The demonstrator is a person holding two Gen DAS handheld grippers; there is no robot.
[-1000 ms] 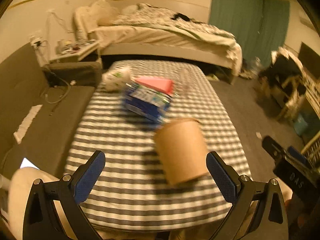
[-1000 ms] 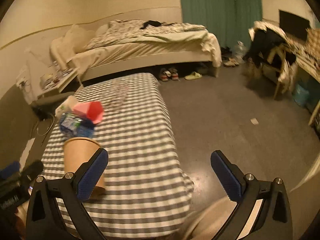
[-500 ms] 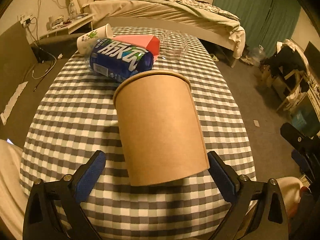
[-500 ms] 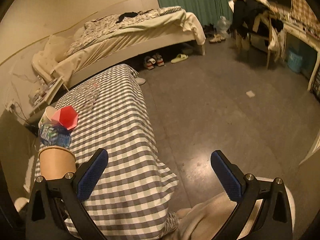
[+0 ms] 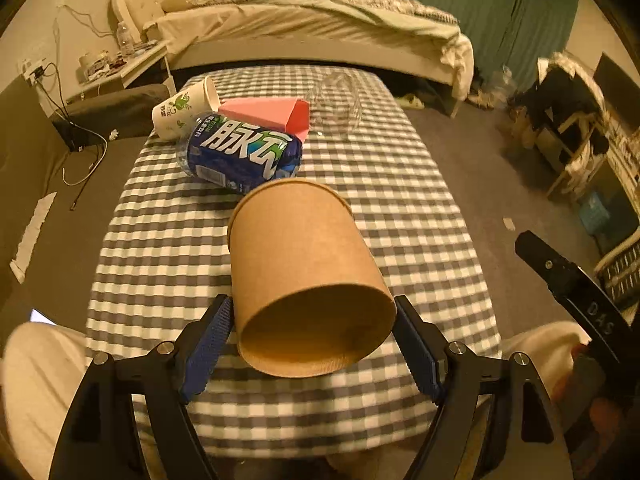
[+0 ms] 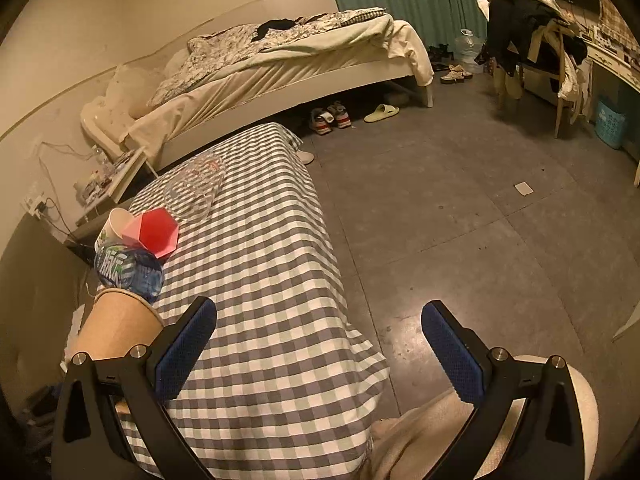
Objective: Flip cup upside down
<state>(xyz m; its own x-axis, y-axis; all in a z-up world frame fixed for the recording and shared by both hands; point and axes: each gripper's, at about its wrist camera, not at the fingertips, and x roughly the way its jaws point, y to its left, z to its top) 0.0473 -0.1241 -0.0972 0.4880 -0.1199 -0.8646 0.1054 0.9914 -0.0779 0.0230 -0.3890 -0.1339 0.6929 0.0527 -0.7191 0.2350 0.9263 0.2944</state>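
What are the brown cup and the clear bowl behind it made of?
Brown cup: looks like kraft paper, matte, with a rolled rim and recessed base; left claw pinches it. Clear bowl: transparent with glossy highlights, glass or hard plastic; can't tell which.

1. The brown cup looks like plain kraft paper, matt, with a slightly fibrous look on the base.
2. Left gripper is black matt plastic, with blue textured pads and small shiny metal screws.
3. Tablecloth is woven checked cloth, soft and wrinkly at the edges.
4. The blue bottle has a glossy plastic label.
5. White cup is smooth printed paper.
6. Floor looks like dull, scuffed concrete.
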